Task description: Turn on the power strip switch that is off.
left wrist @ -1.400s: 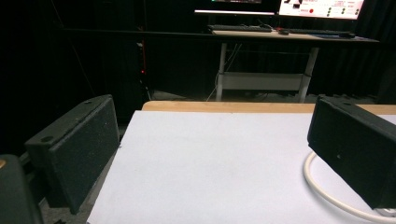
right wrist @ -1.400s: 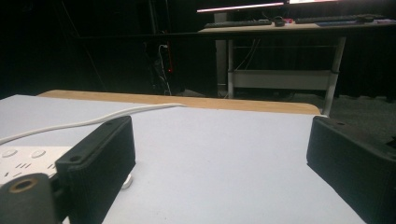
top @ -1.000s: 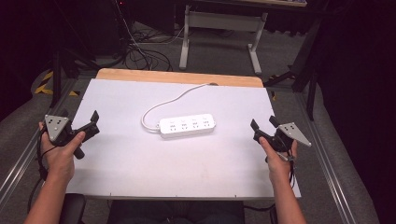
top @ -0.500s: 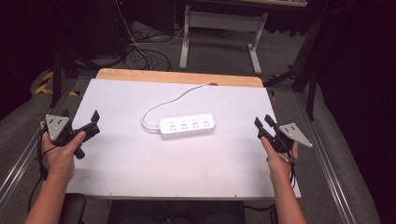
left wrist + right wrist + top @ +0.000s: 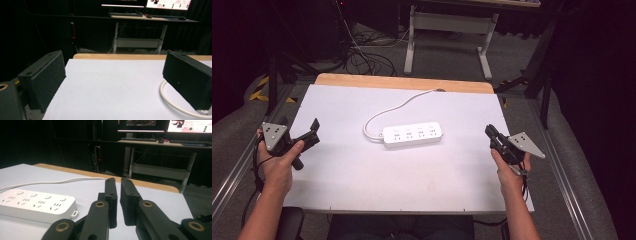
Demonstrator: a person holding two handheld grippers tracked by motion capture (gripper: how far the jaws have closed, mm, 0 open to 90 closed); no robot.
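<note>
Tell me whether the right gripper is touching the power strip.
Apart. In the high view, bare white table separates the right gripper from the power strip.

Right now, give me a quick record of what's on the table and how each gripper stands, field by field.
surface: white table top with a wooden strip along the far edge
object: white power strip, lying flat near the middle, sockets up
cable: white cord curving from the strip's left end toward the far edge
left gripper: held at the table's left side, jaws wide apart, holding nothing
right gripper: held at the table's right side, jaws nearly together, holding nothing
contact: neither gripper touches the strip
</note>
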